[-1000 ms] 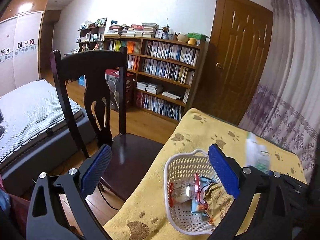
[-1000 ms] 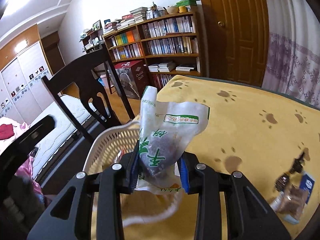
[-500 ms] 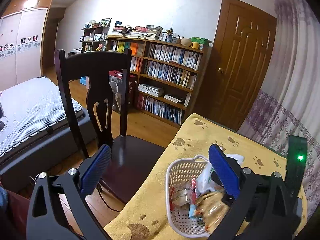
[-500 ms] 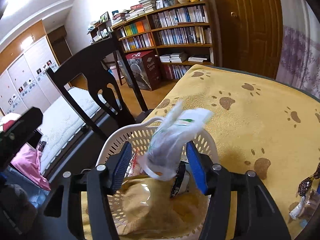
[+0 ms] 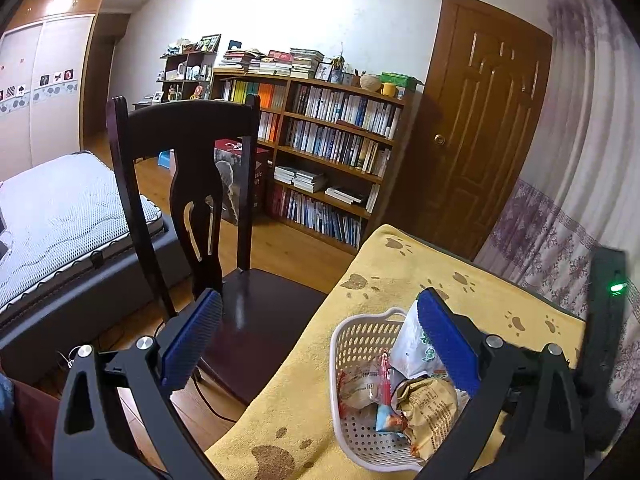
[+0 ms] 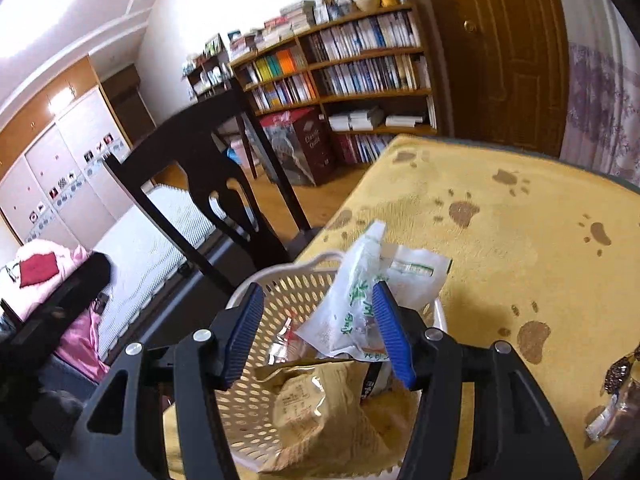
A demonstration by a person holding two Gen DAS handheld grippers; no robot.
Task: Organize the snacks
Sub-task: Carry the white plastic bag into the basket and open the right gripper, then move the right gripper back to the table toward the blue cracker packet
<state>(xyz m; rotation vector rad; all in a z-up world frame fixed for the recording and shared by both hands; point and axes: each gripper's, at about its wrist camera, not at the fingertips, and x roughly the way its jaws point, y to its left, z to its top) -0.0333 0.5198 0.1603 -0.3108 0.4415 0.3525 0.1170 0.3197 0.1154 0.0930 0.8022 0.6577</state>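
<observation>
Nearest, right gripper: jaws spread wide above the basket, holding nothing; right pad just beside the white-and-green bag, contact not clear. Left gripper: jaws wide apart, empty, held beside the table's near edge over the chair seat. White perforated basket, on the yellow paw-print cloth at the table's corner: several packets inside. Uppermost, white bag with green lettering, leaning upright against the far rim, top sticking out above it. Beneath, crinkled tan bag filling the near half; clear red-trimmed packet and small blue packet lower down. Judged as stowed: these four at least. Left to do, by the look of it: small wrapped snacks lying on the cloth at the right edge of the right wrist view, well apart from the basket, number unclear. Rest of the visible cloth bare. Beyond the table: dark wooden chair, bed, bookshelf, brown door.
</observation>
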